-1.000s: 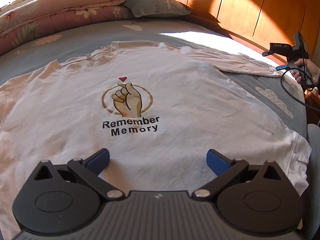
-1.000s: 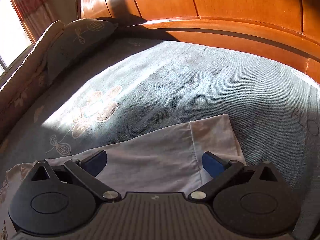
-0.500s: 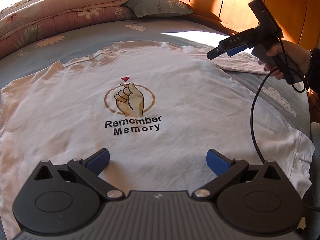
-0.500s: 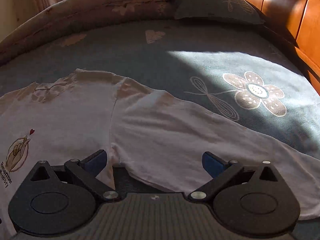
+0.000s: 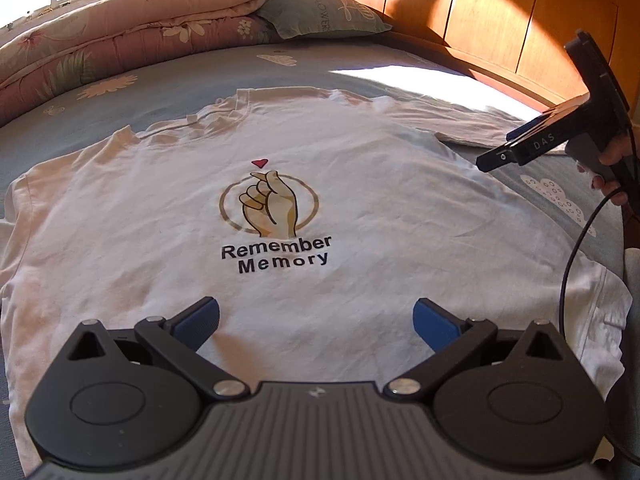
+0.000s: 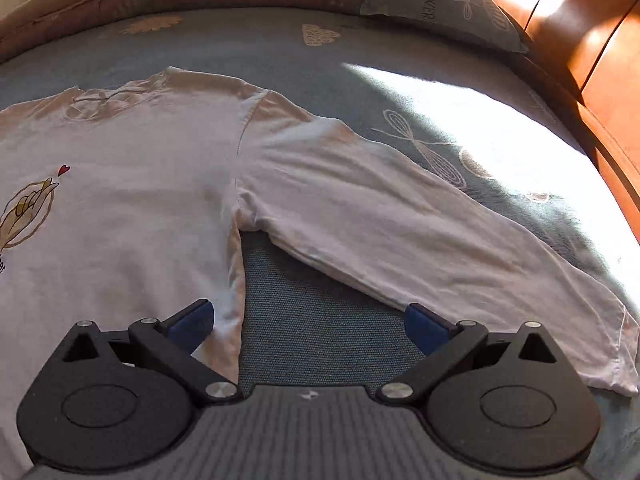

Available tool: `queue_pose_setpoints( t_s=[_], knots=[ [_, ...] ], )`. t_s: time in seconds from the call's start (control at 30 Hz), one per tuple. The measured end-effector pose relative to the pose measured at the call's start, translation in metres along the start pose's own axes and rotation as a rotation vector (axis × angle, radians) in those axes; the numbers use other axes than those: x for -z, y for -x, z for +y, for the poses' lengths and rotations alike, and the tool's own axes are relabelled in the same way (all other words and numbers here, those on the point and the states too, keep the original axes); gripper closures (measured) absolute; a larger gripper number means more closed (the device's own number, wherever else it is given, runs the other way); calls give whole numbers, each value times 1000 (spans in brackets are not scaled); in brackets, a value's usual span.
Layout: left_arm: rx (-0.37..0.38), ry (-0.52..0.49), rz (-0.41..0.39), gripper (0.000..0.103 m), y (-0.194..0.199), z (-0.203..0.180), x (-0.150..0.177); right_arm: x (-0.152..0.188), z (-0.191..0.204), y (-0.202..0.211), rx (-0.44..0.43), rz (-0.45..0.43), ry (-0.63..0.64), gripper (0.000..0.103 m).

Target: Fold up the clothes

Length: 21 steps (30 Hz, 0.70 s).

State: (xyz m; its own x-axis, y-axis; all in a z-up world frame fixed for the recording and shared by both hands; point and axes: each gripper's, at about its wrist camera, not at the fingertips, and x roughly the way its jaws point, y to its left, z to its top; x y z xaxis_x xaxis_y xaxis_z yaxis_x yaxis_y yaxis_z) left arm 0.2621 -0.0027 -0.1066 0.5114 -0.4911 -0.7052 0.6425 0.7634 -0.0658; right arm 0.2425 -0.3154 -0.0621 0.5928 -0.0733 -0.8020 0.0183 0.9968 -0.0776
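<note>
- Far left of the bed [image 5: 100, 72]: the shirt [image 5: 360, 184] lies spread out flat, print side up, its left sleeve [image 5: 16, 200] running off toward the frame edge, so not much can be said about that one.
- The left gripper [image 5: 316, 320] hovers low over the shirt's bottom half with its jaws wide apart and nothing between them, just cloth underneath.
- Middle: the shirt is white, long-sleeved, with a finger-heart picture [image 5: 268, 208] and "Remember Memory" printed under it. It's fairly smooth, only light wrinkles, and the collar [image 5: 224, 116] is a bit bunched.
- The right gripper [image 6: 308, 324] sits above the armpit gap, one blue pad [image 6: 192, 320] over the shirt's side seam, the other just at the lower edge of the right sleeve [image 6: 400, 220]. It's spread fully too and has hold of nothing.
- Right: that sleeve stretches out diagonally toward the wooden headboard [image 6: 608, 80], cuff [image 6: 628, 344] in bright sun.
- It looks like the fold hasn't started yet. A sleeve-in fold seems the sensible first move: pinching near the cuff rather than mid-sleeve would probably keep it from sagging, then it can be laid across the chest.
- Grabbing only the sleeve layer matters, since the bedsheet [image 6: 320, 312] right under it could get caught.
- The pillow [image 6: 440, 4] and quilt [image 5: 120, 32] are well apart from the shirt, so there's room.
</note>
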Motion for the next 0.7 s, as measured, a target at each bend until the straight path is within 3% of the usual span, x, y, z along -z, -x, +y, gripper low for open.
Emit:
queue_pose_setpoints(
  t_s=[0.2, 0.37, 0.43, 0.53, 0.7],
  knots=[
    [-32, 10, 4, 1, 1, 2, -1, 19, 73, 33, -226, -68, 153, 0],
    [-34, 11, 22, 1, -2, 3, 2, 45, 115, 27, -216, -15, 199, 0],
    [-45, 5, 24, 1, -2, 3, 3, 61, 119, 27, -202, 25, 193, 0],
    [-44, 9, 21, 1, -1, 3, 2, 95, 113, 42, -182, 18, 91, 0],
    [-37, 6, 9, 1, 4, 2, 2, 124, 123, 68, -148, 22, 97, 0]
  ],
)
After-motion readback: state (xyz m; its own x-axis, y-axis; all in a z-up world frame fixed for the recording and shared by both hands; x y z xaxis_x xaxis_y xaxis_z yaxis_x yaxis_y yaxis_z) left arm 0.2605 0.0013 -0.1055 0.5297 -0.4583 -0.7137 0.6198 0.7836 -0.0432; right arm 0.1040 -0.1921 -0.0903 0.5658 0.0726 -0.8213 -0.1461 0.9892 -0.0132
